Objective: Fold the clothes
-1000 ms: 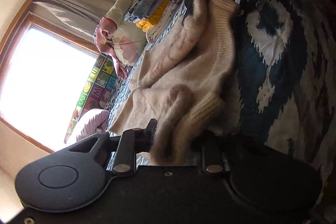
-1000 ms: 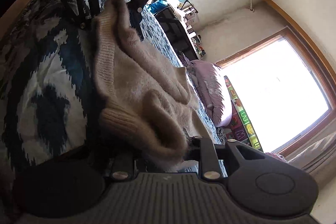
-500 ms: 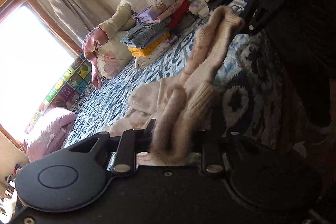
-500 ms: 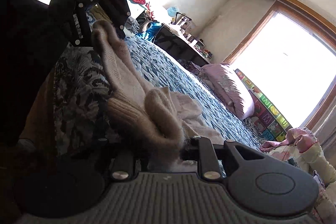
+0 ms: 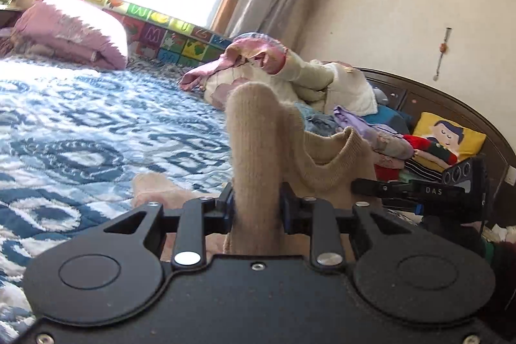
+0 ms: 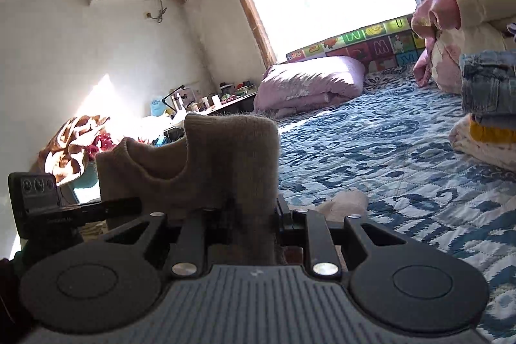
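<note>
We held the beige sweater point(image 5: 254, 157) up above the bed point(image 5: 80, 131), one shoulder in each hand-held gripper. The left hand-held gripper point(image 5: 256, 208) and the right hand-held gripper point(image 6: 250, 215) both pinched knit while the jaws were opening slightly. The collar hung between them; the body probably hung below, toward the bed.

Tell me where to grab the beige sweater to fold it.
Grip the beige sweater at its shoulders, either side of the neckline, from the collar end. The left gripper and right gripper pinch there as their jaws open, and the body hangs toward the bed.
</note>
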